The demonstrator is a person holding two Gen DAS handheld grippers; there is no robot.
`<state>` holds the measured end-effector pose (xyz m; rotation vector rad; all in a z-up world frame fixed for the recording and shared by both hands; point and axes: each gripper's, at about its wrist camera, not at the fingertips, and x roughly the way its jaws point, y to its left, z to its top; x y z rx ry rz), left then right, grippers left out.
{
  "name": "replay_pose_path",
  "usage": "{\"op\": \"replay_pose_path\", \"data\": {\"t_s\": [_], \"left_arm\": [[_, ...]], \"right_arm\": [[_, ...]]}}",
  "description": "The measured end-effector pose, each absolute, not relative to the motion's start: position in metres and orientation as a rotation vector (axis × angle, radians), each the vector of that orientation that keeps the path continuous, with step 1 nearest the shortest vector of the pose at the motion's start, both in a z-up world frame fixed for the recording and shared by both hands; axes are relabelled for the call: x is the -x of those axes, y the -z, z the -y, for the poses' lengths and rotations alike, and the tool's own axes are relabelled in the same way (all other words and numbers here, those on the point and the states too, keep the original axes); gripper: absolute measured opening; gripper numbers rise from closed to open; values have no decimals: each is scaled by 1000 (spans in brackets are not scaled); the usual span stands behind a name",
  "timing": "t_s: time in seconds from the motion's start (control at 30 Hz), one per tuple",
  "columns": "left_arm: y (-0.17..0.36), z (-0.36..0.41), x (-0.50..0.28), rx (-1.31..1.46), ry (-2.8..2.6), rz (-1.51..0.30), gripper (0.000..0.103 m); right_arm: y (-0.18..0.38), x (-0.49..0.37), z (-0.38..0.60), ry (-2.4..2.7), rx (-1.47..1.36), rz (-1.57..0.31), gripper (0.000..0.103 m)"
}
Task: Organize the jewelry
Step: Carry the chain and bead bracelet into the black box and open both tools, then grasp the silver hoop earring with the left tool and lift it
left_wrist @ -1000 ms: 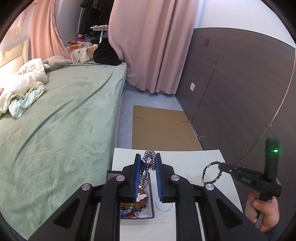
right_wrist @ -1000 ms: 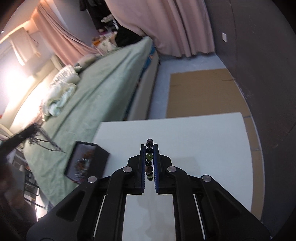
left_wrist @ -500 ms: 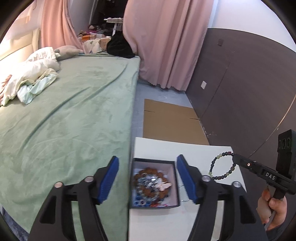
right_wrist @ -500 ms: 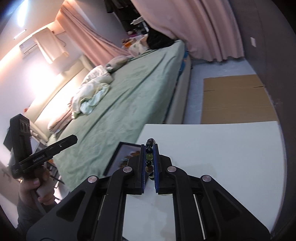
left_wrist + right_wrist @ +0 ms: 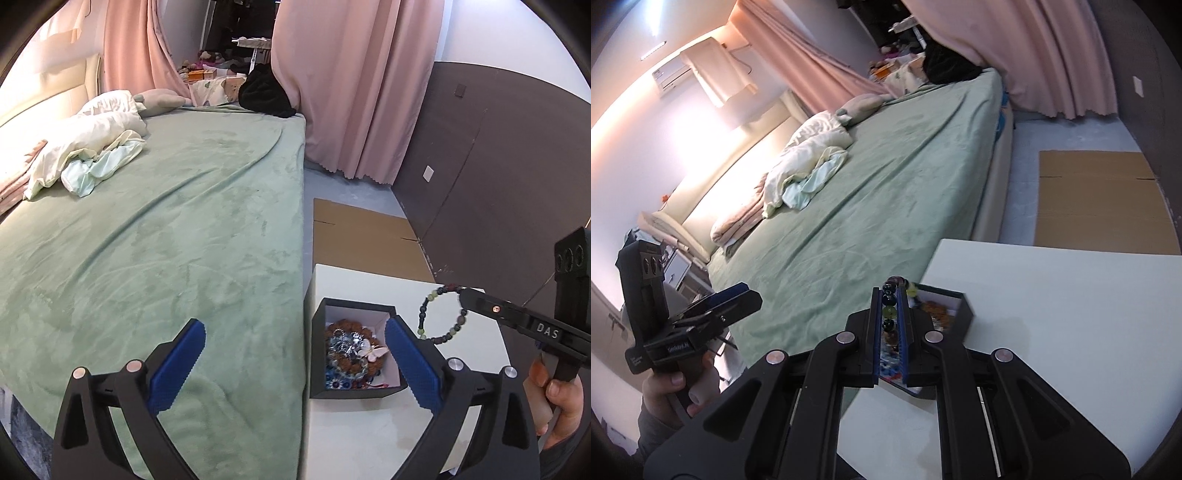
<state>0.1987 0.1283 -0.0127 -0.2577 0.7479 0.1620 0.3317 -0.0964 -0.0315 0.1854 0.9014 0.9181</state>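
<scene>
At 9 o'clock of the left wrist view, a wide green bed with crumpled white bedding near its far end. Behind it, at 12 o'clock, pink curtains. On the floor past the bed, at about 1 o'clock, a flat brown cardboard sheet.

At 6 o'clock, the left tool, spread wide and holding nothing. Left blue pad over the bed edge, right blue pad over the white counter. Between the two pads, toward the right one, an open black jewelry box standing at the left edge of the counter, next to the bed. Inside it, a mixed heap of jewelry: brown beads, silver and blue pieces, a pale butterfly-shaped piece on top.

At 3 o'clock, the right tool reaching in, held by a hand at 4 o'clock. Closed tight on a beaded bracelet of dark and green beads. Loop of the bracelet hanging free above the counter, just right of the box, not touching it.

In the right wrist view, the left tool at 9 o'clock, over the bed. At the centre, the right tool narrow, with bracelet beads lined up between its pads, above the near left part of the box. Counter stretching to 3 o'clock.
</scene>
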Motion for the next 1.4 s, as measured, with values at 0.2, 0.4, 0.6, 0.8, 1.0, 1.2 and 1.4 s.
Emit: {"op": "replay_pose_path", "data": {"t_s": [0.2,0.4,0.6,0.8,1.0,1.2,1.4], "left_arm": [[16,-141,-191,285,-201,-744,95],[19,-142,-186,299,-217,-746,95],[20,-129,-188,287,-194,-744,95],[17,-106,-195,266,-150,-742,95],[16,-82,-201,255,-101,-745,95],[20,-47,-209,239,-25,-760,95],[31,-10,-220,234,52,-773,91]], "right_arm": [[47,-333,59,-951,-148,-968,12],[51,-335,71,-894,-162,-961,86],[49,-344,111,-843,-193,-976,88],[51,-351,152,-763,-228,-1010,90],[51,-352,178,-710,-233,-1026,93],[56,-351,195,-680,-230,-1055,93],[54,-348,217,-672,-259,-1050,93]]}}
